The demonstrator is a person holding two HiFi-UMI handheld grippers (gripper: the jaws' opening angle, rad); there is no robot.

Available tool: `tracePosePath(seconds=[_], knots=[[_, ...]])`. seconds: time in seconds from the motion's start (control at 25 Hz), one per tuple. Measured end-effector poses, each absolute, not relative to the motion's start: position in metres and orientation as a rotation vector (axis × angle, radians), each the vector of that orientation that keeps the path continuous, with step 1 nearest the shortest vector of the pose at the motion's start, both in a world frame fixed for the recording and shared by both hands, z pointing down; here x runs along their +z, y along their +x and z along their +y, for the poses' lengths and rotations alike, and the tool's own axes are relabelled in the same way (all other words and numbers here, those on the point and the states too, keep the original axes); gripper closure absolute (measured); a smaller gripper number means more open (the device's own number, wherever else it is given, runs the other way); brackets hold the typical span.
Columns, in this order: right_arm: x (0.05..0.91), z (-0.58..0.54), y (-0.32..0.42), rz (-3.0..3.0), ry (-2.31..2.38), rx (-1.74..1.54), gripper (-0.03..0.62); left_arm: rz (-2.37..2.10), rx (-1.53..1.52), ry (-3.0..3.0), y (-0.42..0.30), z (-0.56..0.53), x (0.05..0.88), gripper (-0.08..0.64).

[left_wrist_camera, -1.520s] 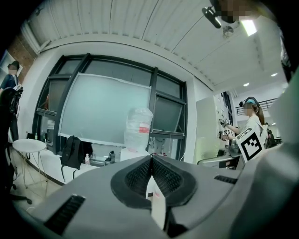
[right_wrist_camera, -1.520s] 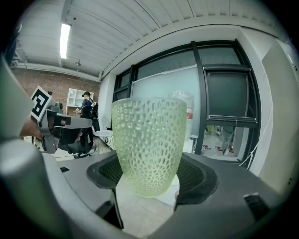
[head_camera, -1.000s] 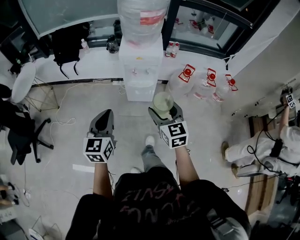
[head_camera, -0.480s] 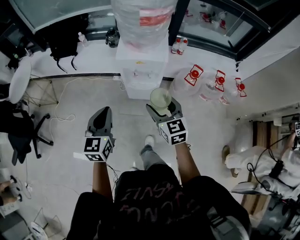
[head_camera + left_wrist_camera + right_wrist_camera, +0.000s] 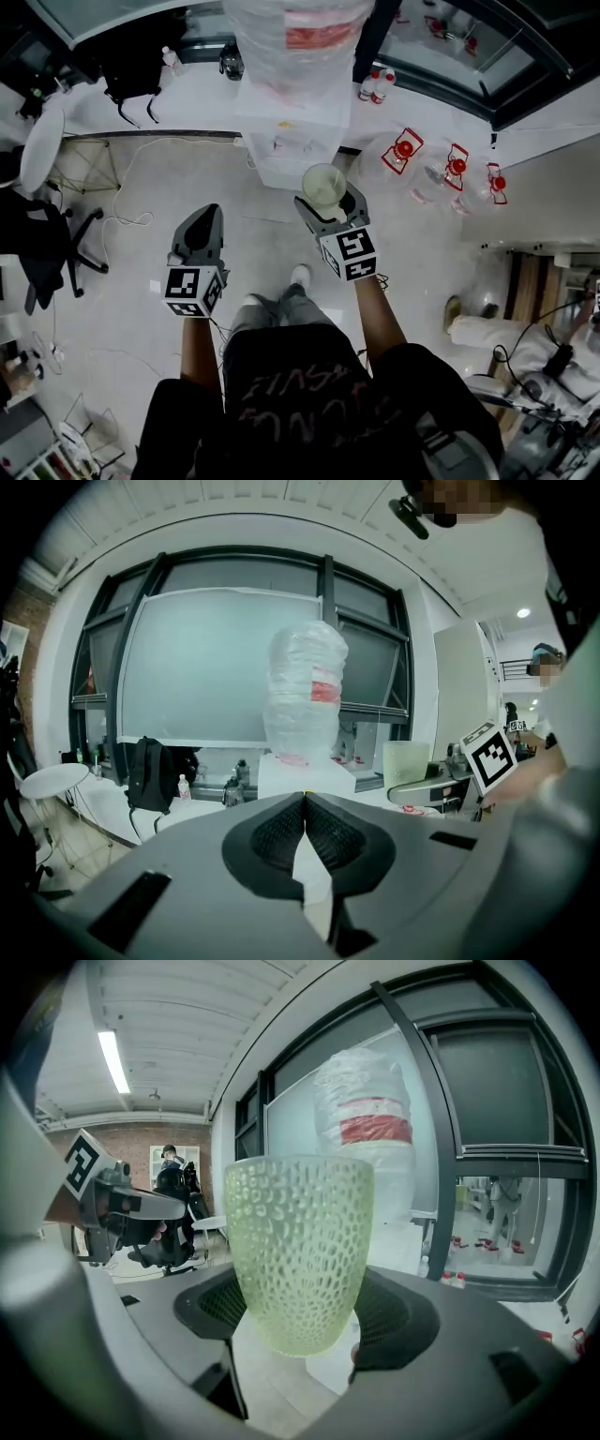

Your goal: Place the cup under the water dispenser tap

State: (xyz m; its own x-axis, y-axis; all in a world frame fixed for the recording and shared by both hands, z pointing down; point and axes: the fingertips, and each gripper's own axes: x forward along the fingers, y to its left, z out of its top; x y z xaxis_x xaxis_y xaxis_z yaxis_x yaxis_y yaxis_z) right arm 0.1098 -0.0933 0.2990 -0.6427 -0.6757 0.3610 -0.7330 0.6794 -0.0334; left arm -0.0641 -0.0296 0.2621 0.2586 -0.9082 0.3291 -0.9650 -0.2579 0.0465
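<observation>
A person is holding a green dimpled cup (image 5: 300, 1251) upright, clamped between the jaws of the right gripper (image 5: 323, 204), its rim rising above them. The left gripper (image 5: 208, 217) is hanging empty, jaws together. The water dispenser (image 5: 291, 155) is standing just ahead (carrying looks underway); next, the cup needs lowering beneath a tap (image 5: 279, 144).

Pale green translucent cup (image 5: 324, 185) (image 5: 298, 1251) with honeycomb texture, upright, gripped low on its body by the right tongs (image 5: 325, 202) (image 5: 300, 1327). Hangs above the floor (image 5: 122, 272), close in front of the white, bottle-topped water dispenser (image 5: 292, 131) (image 5: 367, 1119), not touching it.
</observation>
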Motion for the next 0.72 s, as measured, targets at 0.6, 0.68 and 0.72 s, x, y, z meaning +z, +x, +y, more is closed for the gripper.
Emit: tracePosePath(seconds=[0.6, 0.68, 0.72], knots=[[0.330, -0.119, 0.080, -2.543, 1.173, 0.250, 0.244, -1.668, 0.338, 2.307, -0.092, -0.081, 0.307, 0.545], [0.337, -0.122, 0.076, -2.532, 1.181, 0.257, 0.244, -1.663, 0.340, 2.306, -0.099, -0.088, 0.315, 0.545], [0.340, -0.123, 0.072, -2.530, 1.182, 0.261, 0.244, -1.662, 0.341, 2.304, -0.103, -0.092, 0.319, 0.545]])
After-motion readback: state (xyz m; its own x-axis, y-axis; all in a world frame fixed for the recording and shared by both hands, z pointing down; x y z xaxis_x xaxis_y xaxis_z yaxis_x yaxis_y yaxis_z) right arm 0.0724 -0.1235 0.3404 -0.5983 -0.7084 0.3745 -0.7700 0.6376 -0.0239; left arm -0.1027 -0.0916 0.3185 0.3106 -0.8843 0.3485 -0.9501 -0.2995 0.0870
